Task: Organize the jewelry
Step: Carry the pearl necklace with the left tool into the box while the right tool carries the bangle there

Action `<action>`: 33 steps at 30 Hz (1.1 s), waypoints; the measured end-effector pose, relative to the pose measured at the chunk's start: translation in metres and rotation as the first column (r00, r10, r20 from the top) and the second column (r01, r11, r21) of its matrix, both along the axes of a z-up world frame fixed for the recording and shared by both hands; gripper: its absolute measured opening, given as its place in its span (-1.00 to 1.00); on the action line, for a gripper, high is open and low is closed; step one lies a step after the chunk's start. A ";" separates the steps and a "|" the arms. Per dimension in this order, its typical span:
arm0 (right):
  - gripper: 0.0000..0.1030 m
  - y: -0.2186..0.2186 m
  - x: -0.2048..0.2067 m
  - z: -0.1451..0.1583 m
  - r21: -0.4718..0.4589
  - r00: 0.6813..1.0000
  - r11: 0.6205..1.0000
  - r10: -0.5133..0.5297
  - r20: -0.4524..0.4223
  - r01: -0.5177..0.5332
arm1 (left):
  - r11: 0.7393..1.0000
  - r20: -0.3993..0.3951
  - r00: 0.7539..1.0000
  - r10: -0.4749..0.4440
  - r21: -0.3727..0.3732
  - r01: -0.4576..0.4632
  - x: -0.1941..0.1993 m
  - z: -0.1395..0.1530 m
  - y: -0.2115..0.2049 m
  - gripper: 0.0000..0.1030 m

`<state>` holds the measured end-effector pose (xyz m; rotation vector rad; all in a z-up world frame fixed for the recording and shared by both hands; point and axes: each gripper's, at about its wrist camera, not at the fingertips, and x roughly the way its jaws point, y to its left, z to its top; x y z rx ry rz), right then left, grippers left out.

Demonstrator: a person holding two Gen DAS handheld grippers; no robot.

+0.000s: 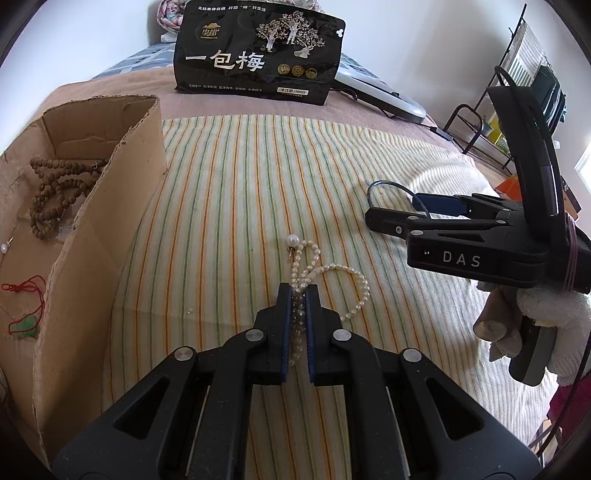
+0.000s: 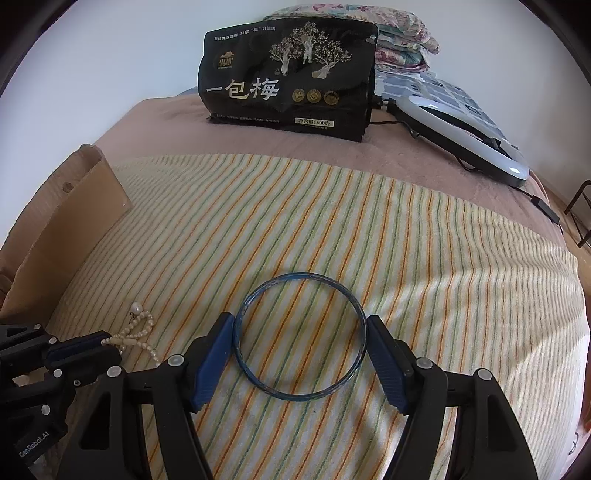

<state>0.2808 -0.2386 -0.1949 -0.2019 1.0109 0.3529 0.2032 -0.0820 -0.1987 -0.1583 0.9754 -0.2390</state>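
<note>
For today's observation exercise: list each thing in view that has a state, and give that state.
Left gripper: shut on pearl necklace.
Right gripper: shut on blue bangle, pads at its sides.
Cardboard box: open, holding wooden bead string.
Black snack bag: upright, sealed.

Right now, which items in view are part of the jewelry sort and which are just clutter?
Job:
pearl strand, clamped in left gripper
blue bangle, held across right gripper
cardboard box holding wooden bead necklace, red cord pendant, pearl earring

Lying about:
black plum snack bag
white device with cable
folded quilts
</note>
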 end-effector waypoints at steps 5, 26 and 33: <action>0.42 -0.006 -0.008 0.008 0.011 1.000 1.000 -0.015 0.006 0.015 | 1.000 0.003 1.000 -0.008 -0.020 0.008 -0.010 0.006 0.000 -0.91; 0.42 -0.011 -0.055 0.079 0.059 0.995 0.998 -0.026 0.096 0.020 | 0.998 0.125 0.992 -0.016 -0.059 0.024 -0.055 0.081 0.015 -0.91; 0.42 -0.005 -0.068 0.103 0.073 0.992 0.997 -0.019 0.123 0.010 | 0.998 0.186 0.982 -0.008 -0.056 0.018 -0.070 0.111 0.029 -0.91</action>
